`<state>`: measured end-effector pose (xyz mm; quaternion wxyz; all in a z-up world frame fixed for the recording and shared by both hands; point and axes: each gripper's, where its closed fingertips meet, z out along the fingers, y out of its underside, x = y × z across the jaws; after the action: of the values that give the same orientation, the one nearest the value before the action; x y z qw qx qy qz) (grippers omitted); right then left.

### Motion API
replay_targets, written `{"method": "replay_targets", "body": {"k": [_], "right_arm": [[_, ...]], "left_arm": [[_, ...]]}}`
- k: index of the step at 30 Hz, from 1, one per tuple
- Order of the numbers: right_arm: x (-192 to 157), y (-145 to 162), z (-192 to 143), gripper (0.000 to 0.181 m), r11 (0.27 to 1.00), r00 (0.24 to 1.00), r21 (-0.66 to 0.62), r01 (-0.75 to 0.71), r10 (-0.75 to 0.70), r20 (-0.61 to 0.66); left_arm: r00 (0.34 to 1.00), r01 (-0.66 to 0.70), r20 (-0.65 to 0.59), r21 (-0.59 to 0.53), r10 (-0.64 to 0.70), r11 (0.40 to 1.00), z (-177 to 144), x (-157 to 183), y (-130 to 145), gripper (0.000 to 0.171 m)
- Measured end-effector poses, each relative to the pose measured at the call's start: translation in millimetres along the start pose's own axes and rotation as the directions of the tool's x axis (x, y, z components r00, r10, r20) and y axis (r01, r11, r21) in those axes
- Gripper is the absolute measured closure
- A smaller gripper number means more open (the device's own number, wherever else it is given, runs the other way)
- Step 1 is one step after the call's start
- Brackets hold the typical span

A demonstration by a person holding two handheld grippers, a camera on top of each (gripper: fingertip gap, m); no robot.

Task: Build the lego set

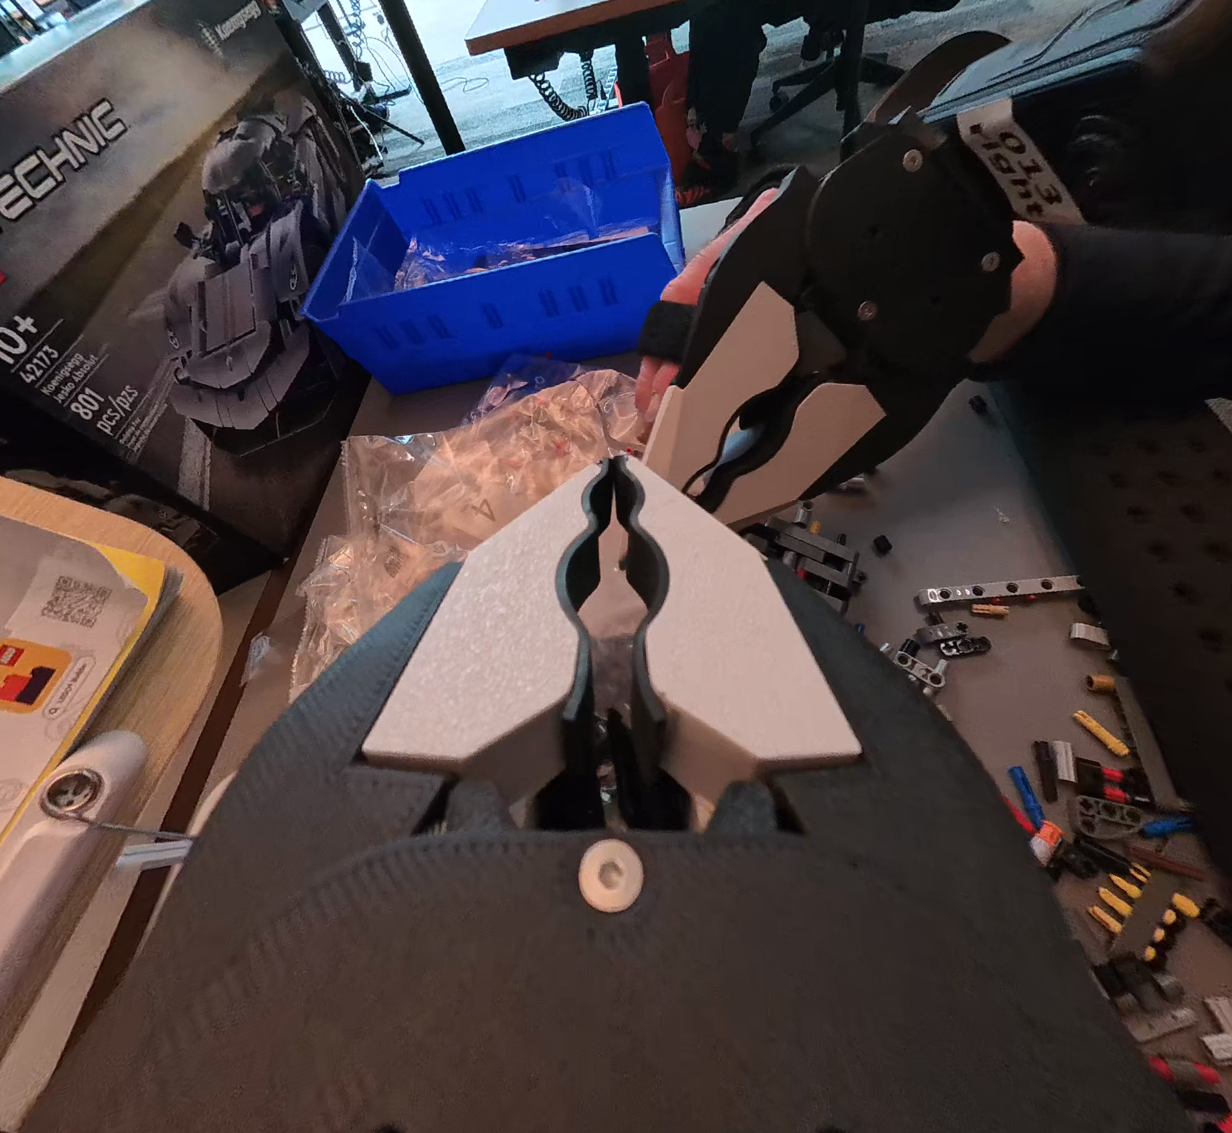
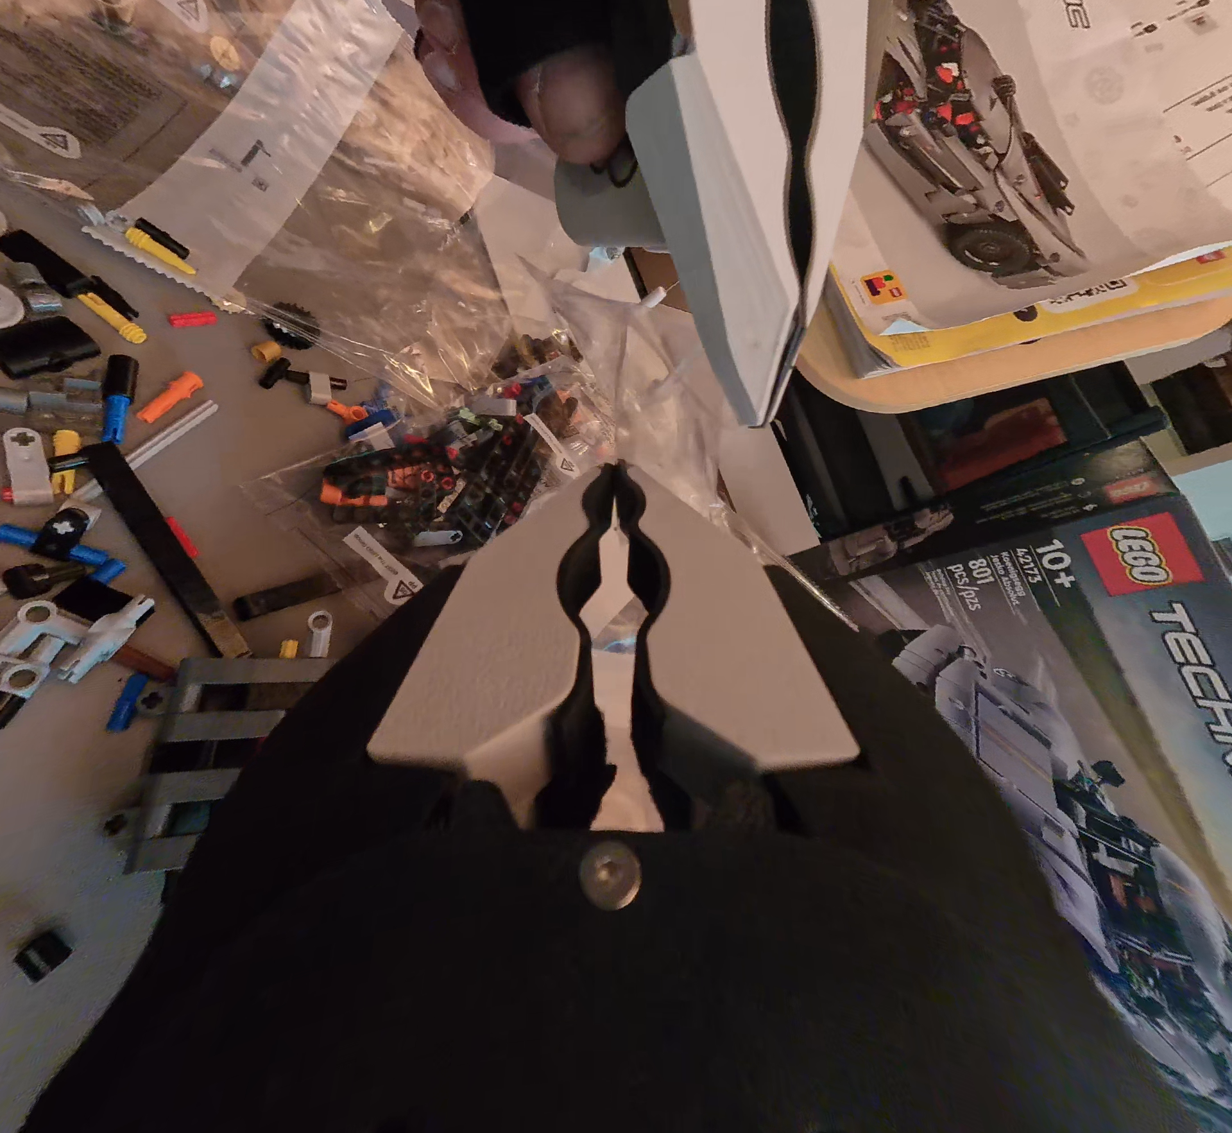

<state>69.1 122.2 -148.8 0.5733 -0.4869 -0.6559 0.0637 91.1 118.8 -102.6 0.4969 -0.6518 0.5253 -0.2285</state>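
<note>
Bags of clear crinkly plastic (image 1: 467, 501) lie in the middle of the grey table (image 1: 947, 501). The left hand-held gripper (image 1: 615, 467) and the right hand-held gripper (image 2: 613, 471) both look closed, each seemingly pinching thin plastic, though I cannot be sure. Small loose lego pieces (image 1: 1093, 767) sit at the right of the left view. The step looks like opening a bag. Next, both probably need to pull apart gently.
</note>
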Motion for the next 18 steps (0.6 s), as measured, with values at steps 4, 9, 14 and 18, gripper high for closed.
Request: {"method": "replay_targets", "body": {"k": [4, 9, 14, 18], "right_arm": [[1, 1, -1, 0.181, 1.0, 1.0, 0.002, 0.008, -0.008, -0.002], [-1, -2, -1, 0.181, 0.998, 0.998, 0.01, 0.055, -0.054, -0.011], [1, -3, -3, 0.181, 0.997, 0.998, 0.048, 0.058, -0.057, -0.024], [2, 0, -5, 0.181, 0.997, 0.998, 0.058, 0.054, -0.053, -0.023]], "left_arm": [[1.0, 0.012, -0.017, -0.008, -0.012, 1.0, 1, 1, 3, 0.171], [0.994, 0.019, -0.107, 0.001, -0.019, 1.0, -8, 14, 6, 0.171], [0.993, 0.066, -0.102, 0.06, -0.06, 0.996, -18, 8, -2, 0.171], [0.996, 0.052, -0.07, 0.023, -0.05, 0.998, -13, 4, 3, 0.171]]}}
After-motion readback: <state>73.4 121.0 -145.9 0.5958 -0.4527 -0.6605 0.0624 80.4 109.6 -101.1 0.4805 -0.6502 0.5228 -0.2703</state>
